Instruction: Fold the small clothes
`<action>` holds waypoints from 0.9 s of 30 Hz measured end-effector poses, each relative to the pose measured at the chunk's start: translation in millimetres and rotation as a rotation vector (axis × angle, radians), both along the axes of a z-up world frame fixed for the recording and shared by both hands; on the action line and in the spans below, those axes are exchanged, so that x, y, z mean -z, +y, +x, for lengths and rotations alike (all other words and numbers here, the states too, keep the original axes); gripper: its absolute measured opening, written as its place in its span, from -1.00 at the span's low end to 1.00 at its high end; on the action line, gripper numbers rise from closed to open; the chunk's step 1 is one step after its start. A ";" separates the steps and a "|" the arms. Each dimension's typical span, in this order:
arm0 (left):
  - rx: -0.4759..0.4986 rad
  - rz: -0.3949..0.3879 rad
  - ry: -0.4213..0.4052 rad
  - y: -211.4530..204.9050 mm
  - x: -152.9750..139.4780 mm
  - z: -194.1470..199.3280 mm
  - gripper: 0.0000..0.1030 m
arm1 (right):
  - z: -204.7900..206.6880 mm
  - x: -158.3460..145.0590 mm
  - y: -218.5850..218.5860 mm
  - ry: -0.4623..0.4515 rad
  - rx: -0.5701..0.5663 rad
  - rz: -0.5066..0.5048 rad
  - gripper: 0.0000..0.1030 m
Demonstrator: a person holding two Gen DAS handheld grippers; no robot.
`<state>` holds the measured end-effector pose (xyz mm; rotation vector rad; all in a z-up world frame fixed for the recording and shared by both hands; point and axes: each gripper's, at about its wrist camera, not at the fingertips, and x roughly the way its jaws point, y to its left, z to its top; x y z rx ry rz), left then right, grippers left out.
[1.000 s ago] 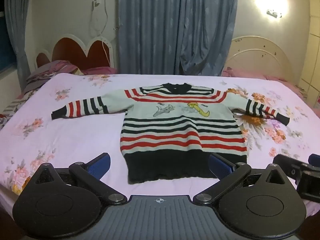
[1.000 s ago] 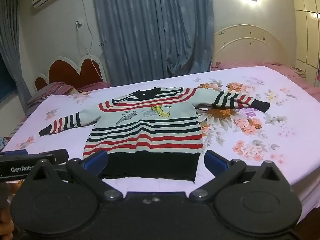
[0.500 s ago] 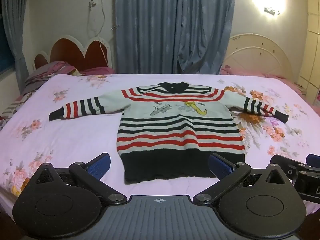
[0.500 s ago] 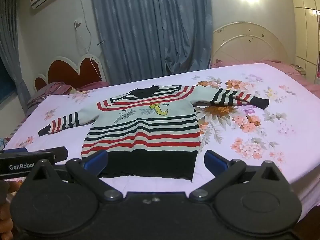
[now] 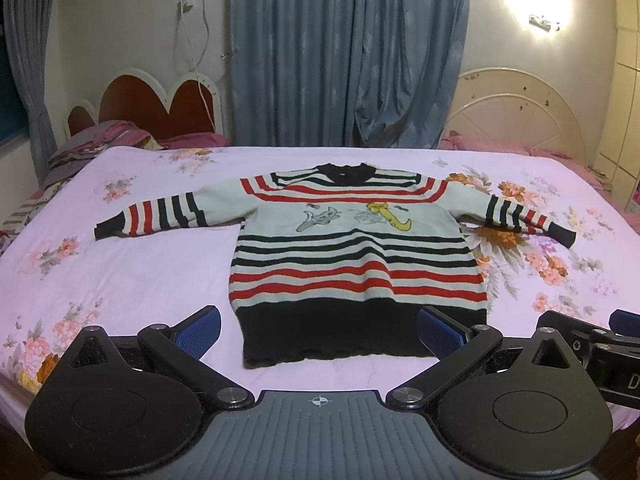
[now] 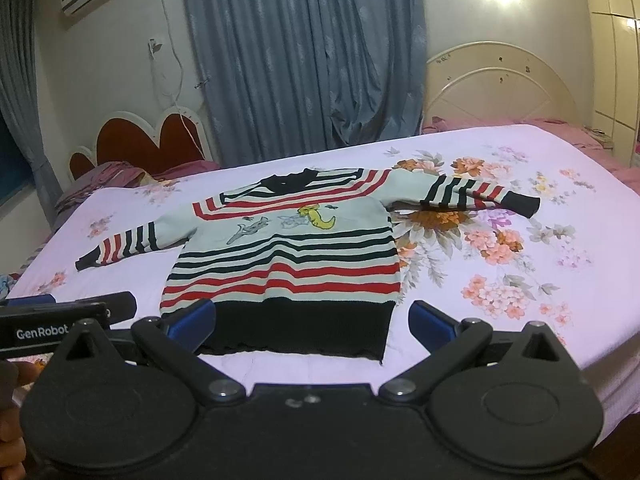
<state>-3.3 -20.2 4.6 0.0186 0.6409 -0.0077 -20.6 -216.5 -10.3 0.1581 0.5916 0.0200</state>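
A small striped sweater lies flat and face up on the bed, both sleeves spread out, its black hem nearest me. A cartoon print sits on its chest. My left gripper hovers open just short of the hem, blue pads wide apart. My right gripper is open too, holding nothing, its left pad over the hem's near left corner. Each gripper shows at the edge of the other's view: the right one and the left one.
The bed has a lilac floral sheet. Headboards and blue curtains stand behind it. Crumpled bedding lies at the far left. A hand shows at the lower left of the right wrist view.
Both grippers have risen slightly and shifted, so the sweater sits a little lower and more centred in view. The sweater itself has not moved. Both stay open.
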 end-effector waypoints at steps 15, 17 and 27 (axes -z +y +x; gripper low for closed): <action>-0.005 -0.005 0.006 -5.4 5.0 2.0 1.00 | 0.5 1.2 1.4 0.000 0.001 0.000 0.98; -0.007 -0.006 0.008 -6.5 6.1 2.7 1.00 | 0.7 1.2 1.4 0.000 0.001 0.000 0.98; -0.002 -0.004 0.013 -8.0 8.7 5.4 1.00 | 3.0 5.2 0.4 0.006 0.000 0.002 0.98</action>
